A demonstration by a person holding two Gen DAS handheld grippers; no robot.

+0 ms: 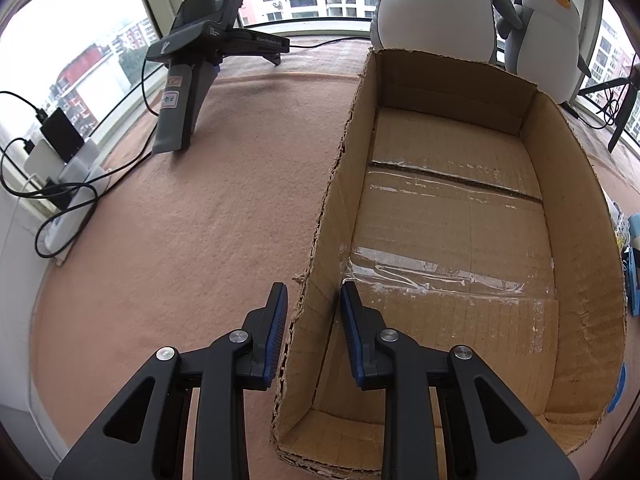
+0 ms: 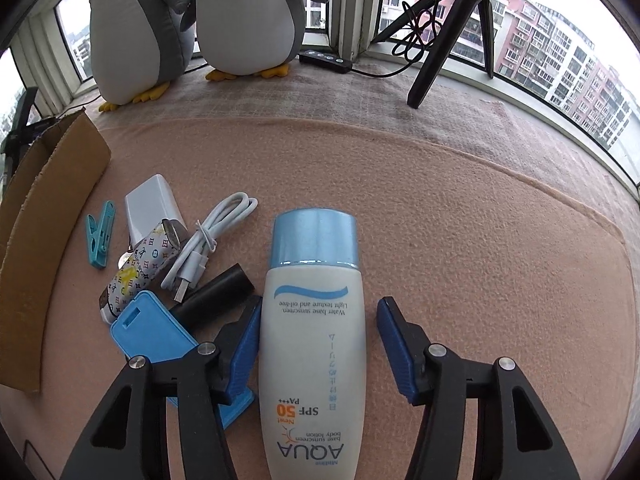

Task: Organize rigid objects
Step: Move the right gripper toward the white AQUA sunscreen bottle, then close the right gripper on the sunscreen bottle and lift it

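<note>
Blue case [image 2: 152,332] half hidden behind right gripper [image 2: 318,322].

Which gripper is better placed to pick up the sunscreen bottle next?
Right. The right gripper is open with the sunscreen bottle between its fingers; the left gripper straddles the cardboard box wall.

**A:** so what did the rig itself look like?

**B:** pretty plain tbh. The left gripper [image 1: 313,296] was matte black plastic, two angular linkage arms per side with triangular cutouts in them. Round silver screw heads sat at the pivots, two showing on each side. The fingers [image 1: 276,322] had blue ribbed pads on their inner faces.

**A:** and the other one?

**B:** The right gripper [image 2: 320,312] looked like the same build: black arms, silver screws, blue fingers [image 2: 245,344] with fine ridges. No hands, sleeves or cables showed on either.
</note>
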